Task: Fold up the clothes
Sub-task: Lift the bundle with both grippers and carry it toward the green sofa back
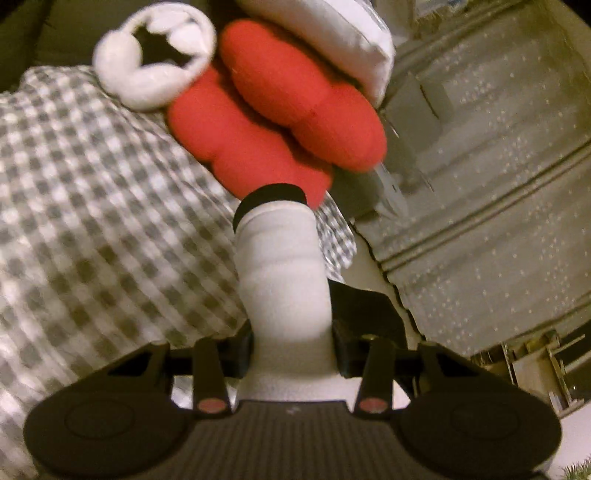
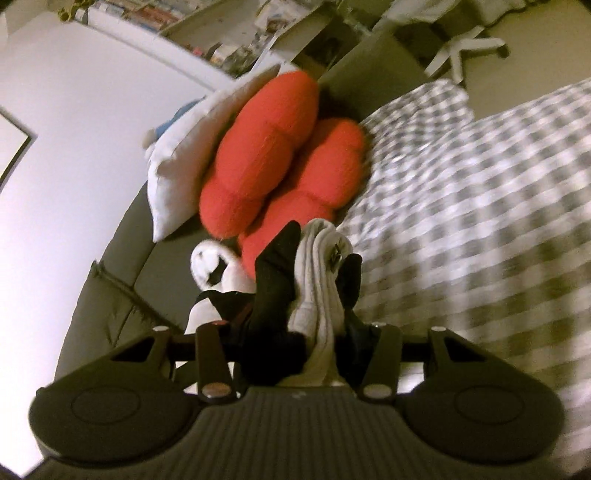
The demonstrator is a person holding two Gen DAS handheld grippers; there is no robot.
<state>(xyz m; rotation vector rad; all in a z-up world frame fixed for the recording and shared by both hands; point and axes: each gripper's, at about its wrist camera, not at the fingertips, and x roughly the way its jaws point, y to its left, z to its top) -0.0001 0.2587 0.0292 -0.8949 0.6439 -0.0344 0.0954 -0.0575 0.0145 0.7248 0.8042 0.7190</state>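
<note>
Our left gripper (image 1: 291, 332) clenched a white sock (image 1: 284, 273), and our right gripper (image 2: 321, 328) clenched a sock (image 2: 321, 280) too. Both socks hung above the checked bed (image 1: 92, 203) near the red cushion (image 1: 273, 122).

Checked grey-and-white bedspread (image 1: 92, 221) covers the bed, blurred in both views. At its far end, a red plush cushion (image 1: 288, 110) of two lobed rolls lies stacked against a white pillow (image 1: 332, 33). A white plush ring (image 1: 155, 59) with a dark centre sits just beside the red cushion, touching it in the left wrist view. Grey speckled panel with horizontal seams (image 1: 498, 184) runs alongside the bed edge. Right wrist view: white wall (image 2: 74, 110), cluttered shelves (image 2: 221, 33) at the top, white star-shaped chair base (image 2: 465, 44) on the floor.
</note>
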